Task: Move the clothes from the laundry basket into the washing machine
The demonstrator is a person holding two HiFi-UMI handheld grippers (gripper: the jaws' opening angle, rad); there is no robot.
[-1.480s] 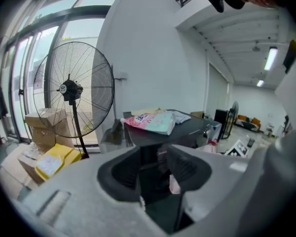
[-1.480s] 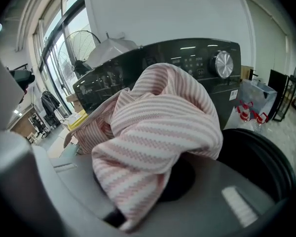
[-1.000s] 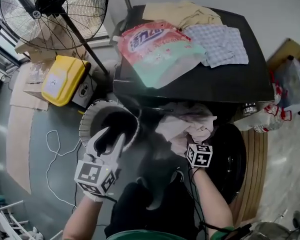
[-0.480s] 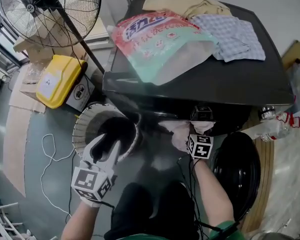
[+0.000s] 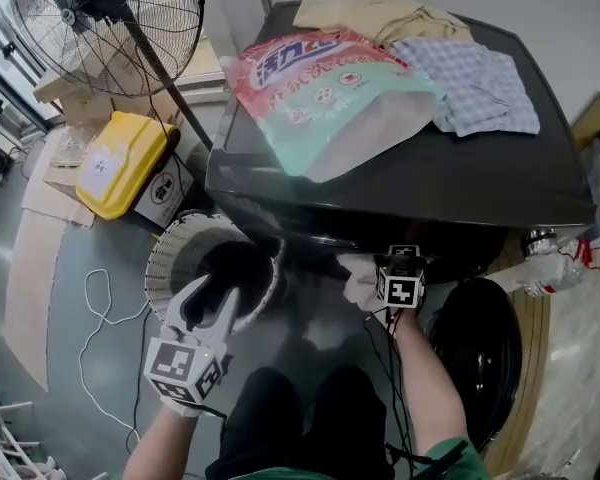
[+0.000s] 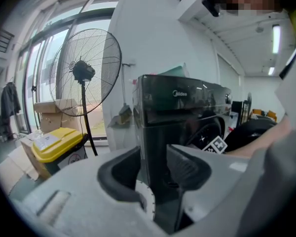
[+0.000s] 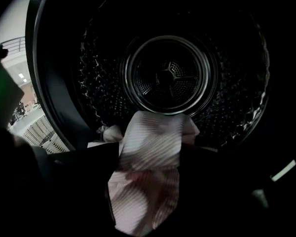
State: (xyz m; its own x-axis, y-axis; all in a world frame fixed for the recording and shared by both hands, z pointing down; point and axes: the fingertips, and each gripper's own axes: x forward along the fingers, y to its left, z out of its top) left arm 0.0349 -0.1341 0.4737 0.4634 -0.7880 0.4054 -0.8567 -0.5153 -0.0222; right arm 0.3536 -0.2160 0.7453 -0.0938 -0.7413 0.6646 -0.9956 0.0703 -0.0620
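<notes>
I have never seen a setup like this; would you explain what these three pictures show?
A person holds a two-jaw gripper in each hand. The head view looks down from their head; the other two ride on the grippers. The left gripper hangs open and empty over the laundry basket. The right gripper reaches into the washing machine; its jaws have just been opening, with a striped pink cloth between them. A detergent pouch and cloths lie on top.

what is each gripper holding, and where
The left gripper holds nothing. On the right gripper the jaws have just been opening; striped cloth lies between them, seemingly released.
</notes>
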